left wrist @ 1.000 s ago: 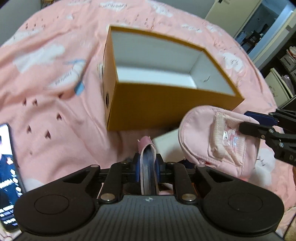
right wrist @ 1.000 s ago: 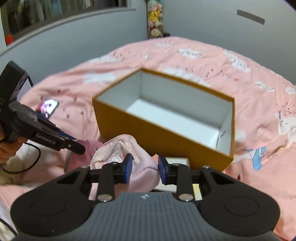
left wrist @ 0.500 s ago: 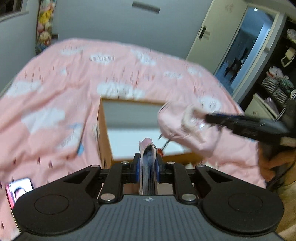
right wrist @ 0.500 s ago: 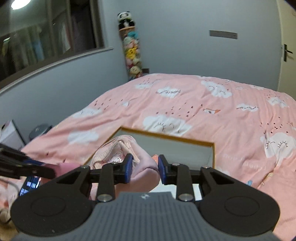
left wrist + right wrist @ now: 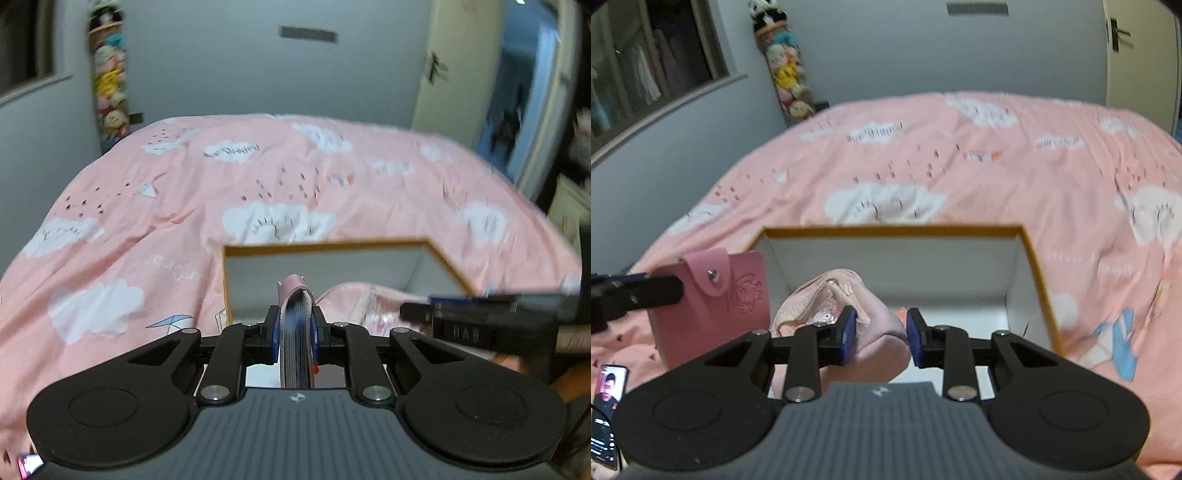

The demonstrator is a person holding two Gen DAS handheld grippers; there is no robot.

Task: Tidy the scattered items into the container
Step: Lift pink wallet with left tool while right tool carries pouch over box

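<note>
Left gripper (image 5: 294, 332): fingers closed tight on a pink card wallet (image 5: 295, 314), held edge-on above the near-left rim of the box (image 5: 321, 244). From the right wrist view the wallet (image 5: 713, 295) shows its snap flap, just left of the box (image 5: 886, 232) wall.

Right gripper (image 5: 880, 338): fingers parted around a pink fabric pouch (image 5: 846, 314) — the left pad touches it, while contact on the right is unclear. The pouch sits over the box's open interior (white-lined, orange rim). The box rests on a pink cloud-print bedspread (image 5: 960, 166); a lit phone (image 5: 605, 406) lies at lower left.
</note>
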